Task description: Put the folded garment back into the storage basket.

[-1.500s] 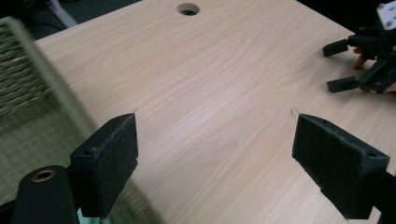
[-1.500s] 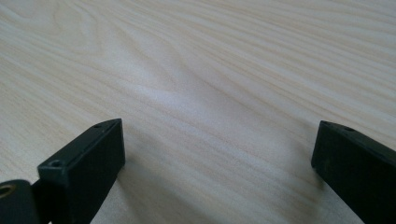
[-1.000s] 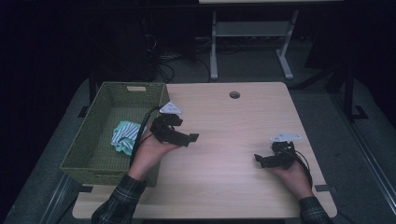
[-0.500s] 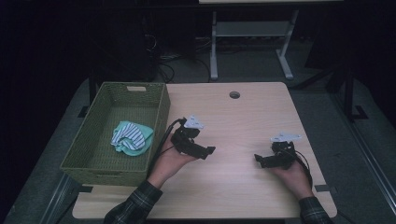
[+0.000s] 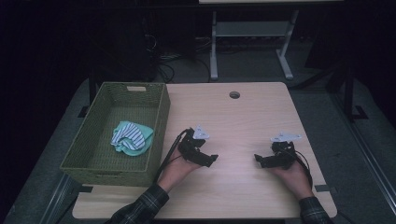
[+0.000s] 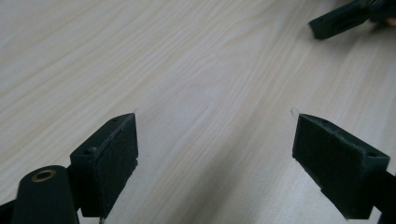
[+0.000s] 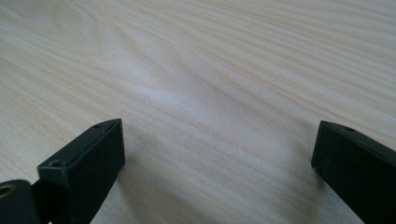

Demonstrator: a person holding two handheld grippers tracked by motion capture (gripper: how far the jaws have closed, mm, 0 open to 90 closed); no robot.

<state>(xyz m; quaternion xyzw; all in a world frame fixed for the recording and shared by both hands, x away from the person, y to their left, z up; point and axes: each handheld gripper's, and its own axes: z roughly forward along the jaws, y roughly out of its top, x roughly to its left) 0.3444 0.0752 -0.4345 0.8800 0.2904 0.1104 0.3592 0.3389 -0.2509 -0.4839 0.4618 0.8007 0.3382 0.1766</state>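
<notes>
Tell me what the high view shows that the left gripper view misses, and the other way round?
High view alone: the green wicker basket, the striped cloth lying inside it, and the person's plaid sleeves. Left gripper view alone: a close look between the left hand-held gripper and its wide-apart jaws. Both share the pale wooden table and the right hand-held gripper.

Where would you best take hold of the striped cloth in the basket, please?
Probably grip the raised crumpled fold at the top of the cloth, coming straight down from above with the left gripper, the nearer one. The basket walls block any sideways approach, and the bunched cloth offers a ridge the open gripper can pinch.
</notes>
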